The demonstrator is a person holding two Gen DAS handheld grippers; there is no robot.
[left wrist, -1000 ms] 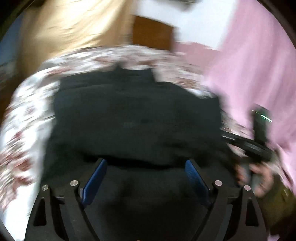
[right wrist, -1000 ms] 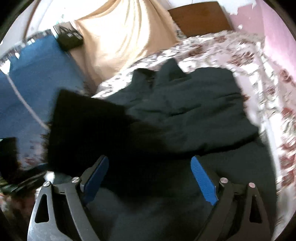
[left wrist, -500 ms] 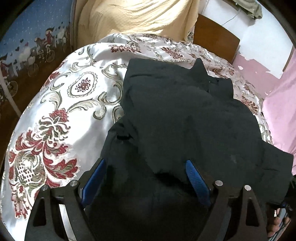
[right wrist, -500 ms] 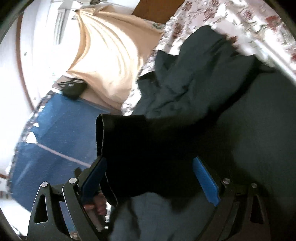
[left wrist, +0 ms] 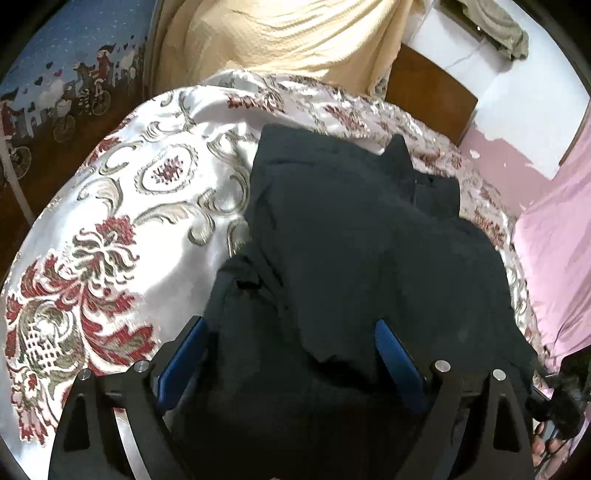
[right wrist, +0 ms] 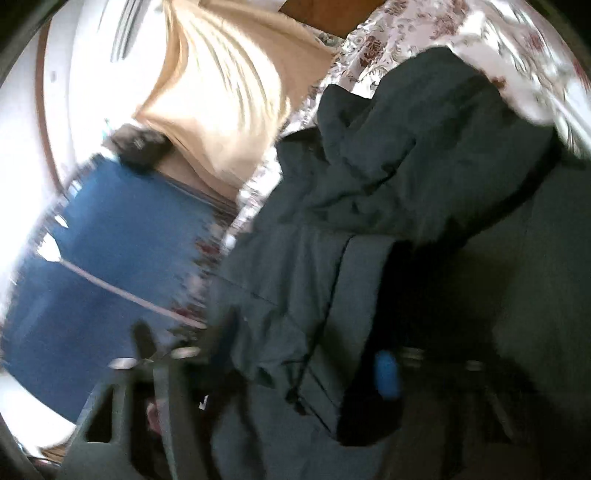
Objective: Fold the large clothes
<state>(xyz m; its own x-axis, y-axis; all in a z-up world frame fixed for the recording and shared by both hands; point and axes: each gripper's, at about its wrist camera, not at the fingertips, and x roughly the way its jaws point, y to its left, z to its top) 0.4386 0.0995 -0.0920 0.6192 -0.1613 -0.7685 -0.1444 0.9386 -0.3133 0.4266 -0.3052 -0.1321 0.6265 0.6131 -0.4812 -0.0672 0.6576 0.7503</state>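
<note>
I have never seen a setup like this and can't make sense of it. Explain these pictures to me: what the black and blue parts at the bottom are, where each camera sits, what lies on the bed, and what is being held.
There is no robot here. A person holds a two-finger gripper in each hand, and each carries a wide-angle camera looking along its fingers.

In the left wrist view, the left gripper shows as black arms with blue pads, spread wide apart. Its fingers are open around a dark garment, not pinching it. The garment lies crumpled on a floral bedspread, with a cream blanket behind.

The right wrist view is blurred by motion. The right gripper is over the same garment, but the blur hides whether it is gripping.
</note>
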